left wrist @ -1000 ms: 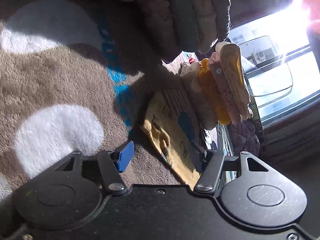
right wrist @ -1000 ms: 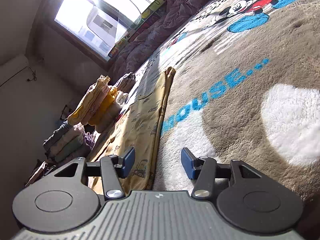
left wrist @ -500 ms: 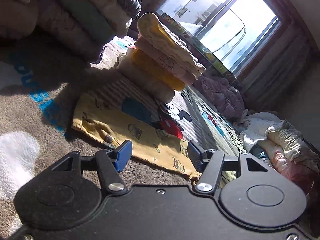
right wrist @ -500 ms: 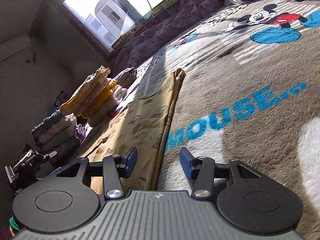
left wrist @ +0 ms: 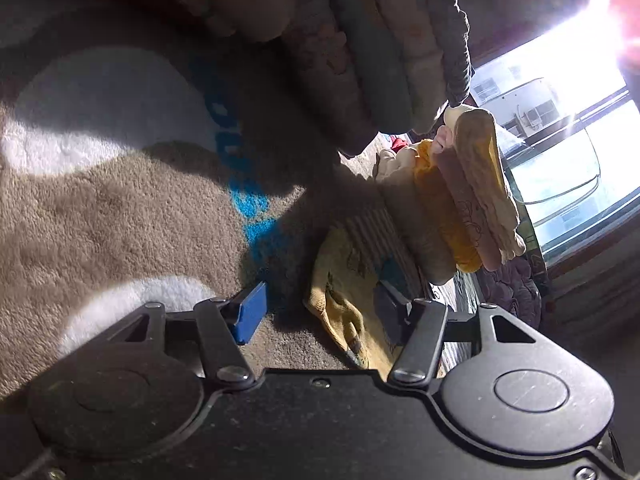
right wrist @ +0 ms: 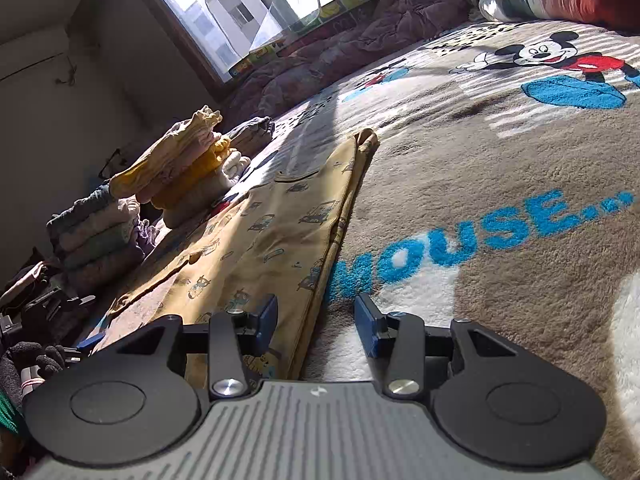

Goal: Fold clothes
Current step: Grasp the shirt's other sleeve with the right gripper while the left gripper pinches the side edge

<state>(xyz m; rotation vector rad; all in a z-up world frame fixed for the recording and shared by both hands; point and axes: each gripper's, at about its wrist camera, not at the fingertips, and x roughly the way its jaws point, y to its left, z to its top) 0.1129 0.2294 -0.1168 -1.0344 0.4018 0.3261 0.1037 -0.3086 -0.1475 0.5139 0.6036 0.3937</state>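
The yellow printed garment [right wrist: 272, 236] lay spread flat on the brown Mickey Mouse blanket [right wrist: 500, 168], its long folded edge running beside the blue "MOUSE" lettering [right wrist: 472, 236]. The right gripper [right wrist: 316, 322] was low over the near end of that edge, jaws wide apart and gripping nothing; its left finger [right wrist: 266, 320] was over the yellow cloth and its right finger [right wrist: 368, 330] over the bare blanket, so the hem lay between them. Whether either pad touched the fabric could not be told.

The left gripper [left wrist: 320, 314] was also spread wide and empty. A corner of the garment [left wrist: 344, 304] sat in the gap, nearer the dark right finger [left wrist: 390, 314], while the blue left finger [left wrist: 250, 314] stood above bare blanket.

Two stacks of folded clothes stood beyond the garment: a yellow-and-pink stack [right wrist: 180, 164] just beside its far edge, and a muted grey, green and pink stack [right wrist: 96, 236] next to that. Sunlight came through a window [right wrist: 256, 4].
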